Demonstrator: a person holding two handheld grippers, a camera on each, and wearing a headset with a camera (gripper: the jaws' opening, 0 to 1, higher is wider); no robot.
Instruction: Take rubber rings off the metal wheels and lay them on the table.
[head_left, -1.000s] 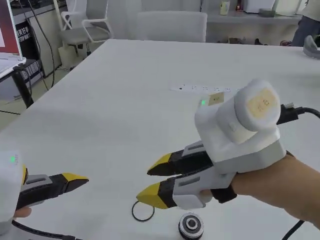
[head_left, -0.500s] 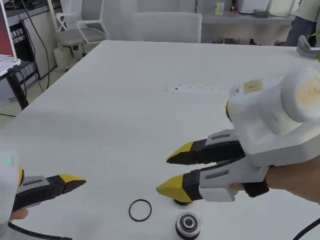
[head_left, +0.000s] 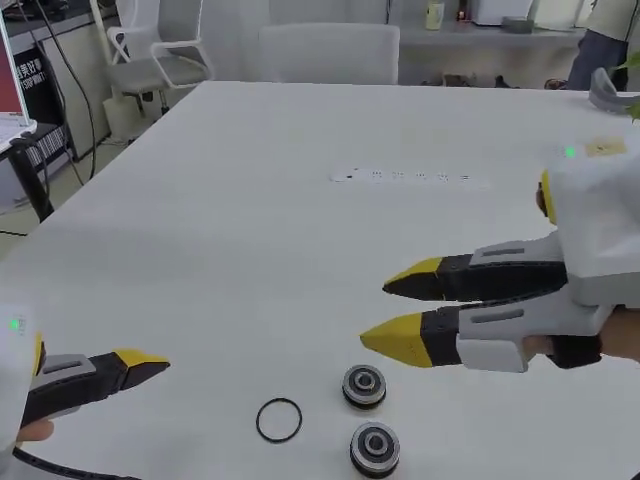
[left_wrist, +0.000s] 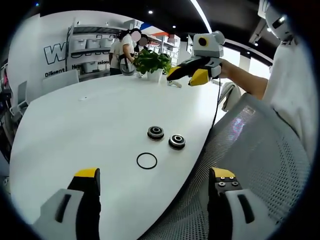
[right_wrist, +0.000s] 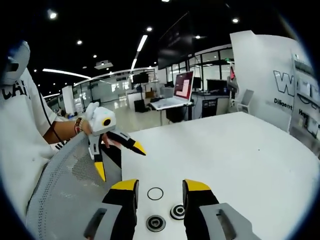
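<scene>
The right claw hangs partly open and empty above the surface, tips pointing left. The far wheel and near wheel sit just below its tips, toward the person, well apart from the left claw, which gapes wide and empty. A loose ring lies flat just beside the wheels

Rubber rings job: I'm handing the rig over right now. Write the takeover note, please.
Left gripper: open, empty, at the near edge of the table.
Right gripper: open, empty, held above the table near the wheels.
Far wheel and near wheel stand close together; one rubber ring lies flat left of them.
Done: one ring off. Left: both wheels show dark rims; check them for more rings.
</scene>
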